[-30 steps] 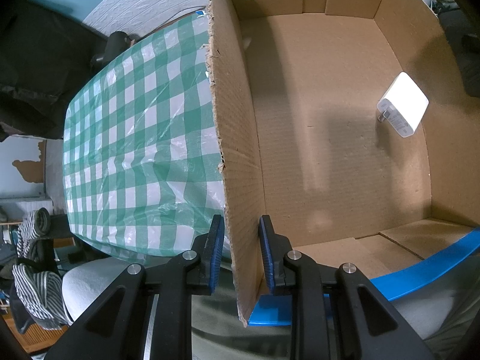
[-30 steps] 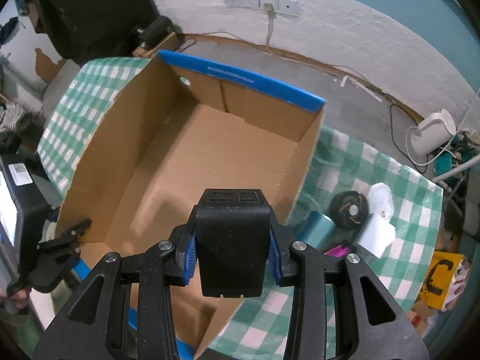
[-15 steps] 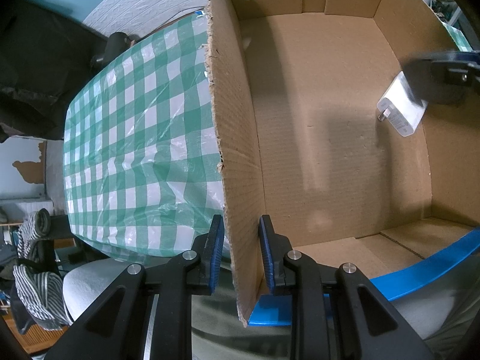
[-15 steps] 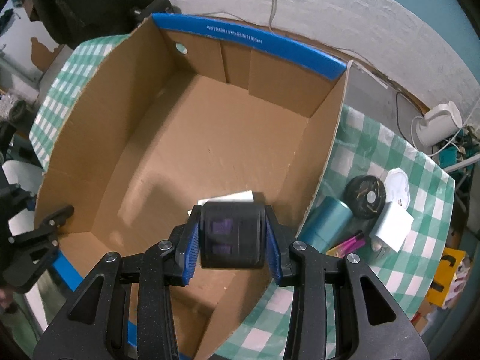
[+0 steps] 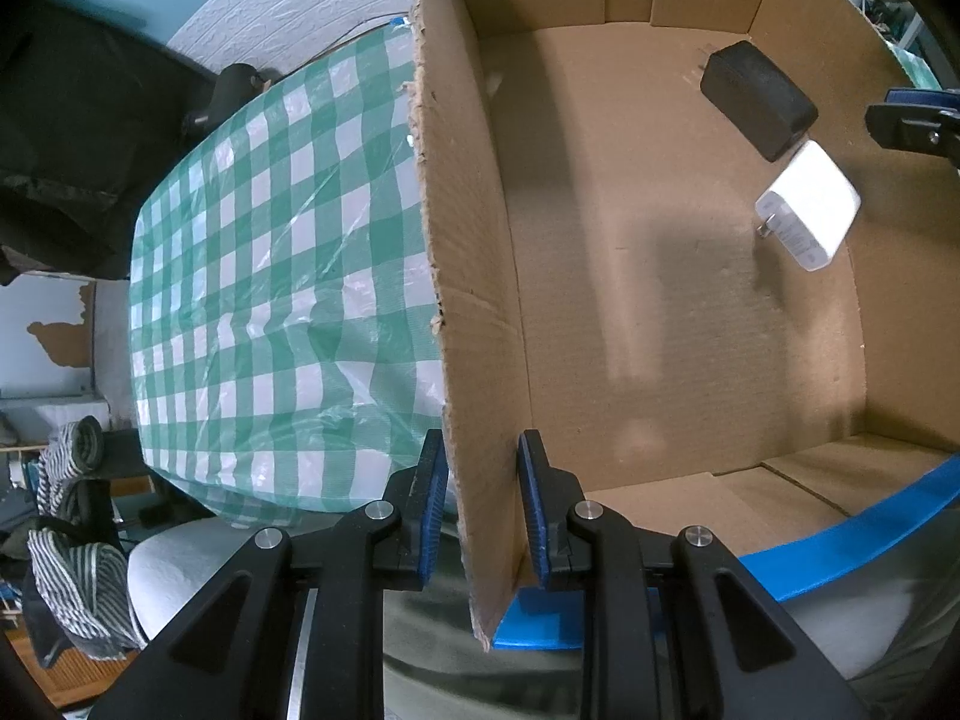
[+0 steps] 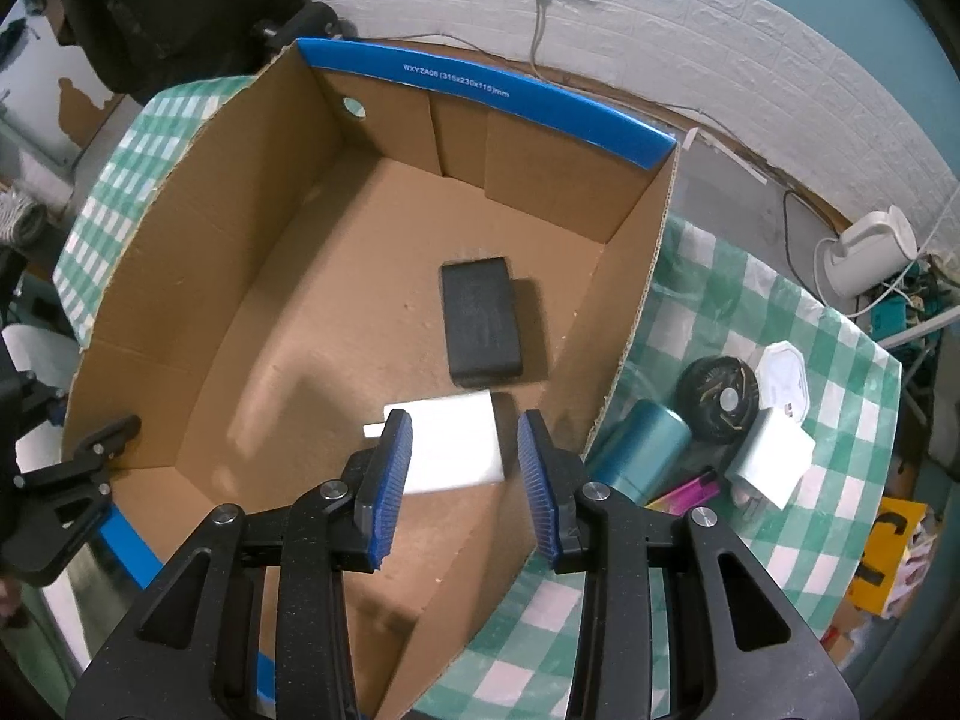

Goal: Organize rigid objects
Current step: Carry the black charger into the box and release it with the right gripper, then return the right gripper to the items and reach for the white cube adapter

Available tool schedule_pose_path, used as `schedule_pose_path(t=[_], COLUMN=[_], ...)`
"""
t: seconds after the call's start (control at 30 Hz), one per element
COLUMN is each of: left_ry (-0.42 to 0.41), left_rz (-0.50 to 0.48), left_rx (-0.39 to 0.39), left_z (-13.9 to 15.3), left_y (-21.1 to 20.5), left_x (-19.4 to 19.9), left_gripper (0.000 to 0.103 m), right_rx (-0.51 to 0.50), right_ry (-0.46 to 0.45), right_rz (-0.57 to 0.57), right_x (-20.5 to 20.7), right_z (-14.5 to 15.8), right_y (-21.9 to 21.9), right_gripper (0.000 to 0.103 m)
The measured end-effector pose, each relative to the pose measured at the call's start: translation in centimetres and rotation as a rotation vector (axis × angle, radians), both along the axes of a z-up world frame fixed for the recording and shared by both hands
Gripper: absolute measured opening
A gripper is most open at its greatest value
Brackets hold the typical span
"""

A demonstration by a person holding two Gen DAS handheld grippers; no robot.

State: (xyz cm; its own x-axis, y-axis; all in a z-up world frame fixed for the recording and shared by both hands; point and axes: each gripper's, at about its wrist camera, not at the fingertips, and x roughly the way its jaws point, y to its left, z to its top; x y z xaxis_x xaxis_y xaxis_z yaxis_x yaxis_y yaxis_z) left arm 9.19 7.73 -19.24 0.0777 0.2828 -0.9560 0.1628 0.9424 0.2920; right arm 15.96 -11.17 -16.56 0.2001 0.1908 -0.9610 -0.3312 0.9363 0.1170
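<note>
Right jaws empty above black block (image 6: 481, 321).

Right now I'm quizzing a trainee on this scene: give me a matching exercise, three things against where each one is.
Things:
1. black block
2. teal cylinder
3. left gripper

Places:
A. on the checked cloth, outside the box
B. clamped on the cardboard box wall
C. on the box floor, beside the white charger

Pairs: 1-C, 2-A, 3-B

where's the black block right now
The black block lies flat on the floor of the cardboard box, toward its right wall, just beyond the white charger.
</note>
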Motion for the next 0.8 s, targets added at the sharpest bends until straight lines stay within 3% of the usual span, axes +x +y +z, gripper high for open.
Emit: schedule_pose_path(t=[0.27, 0.37, 0.57, 0.8], left_ry=[-0.002, -0.001, -0.001, -0.001], left_rz=[-0.002, 0.0, -0.002, -0.002], left_rx=[-0.003, -0.005, -0.003, -0.002], left_z=[-0.1, 0.0, 0.0, 0.0], left_y=[0.1, 0.0, -0.1, -0.1], left_x=[0.0, 0.0, 0.0, 0.0], left_gripper=[0.025, 0.025, 0.025, 0.025], right_rx=[0.023, 0.03, 0.099, 0.128], right_ry=[-0.001, -0.013, -0.019, -0.051], right_rz=[-0.012, -0.024, -0.051, -0.114], right_x=[-0.1, -0.1, -0.4, -0.4], right_z=[0.4, 0.8, 1.9, 3.4], right_y=[-0.1, -0.5, -2.2, -5.6], right_gripper=[0.036, 0.042, 0.042, 0.055])
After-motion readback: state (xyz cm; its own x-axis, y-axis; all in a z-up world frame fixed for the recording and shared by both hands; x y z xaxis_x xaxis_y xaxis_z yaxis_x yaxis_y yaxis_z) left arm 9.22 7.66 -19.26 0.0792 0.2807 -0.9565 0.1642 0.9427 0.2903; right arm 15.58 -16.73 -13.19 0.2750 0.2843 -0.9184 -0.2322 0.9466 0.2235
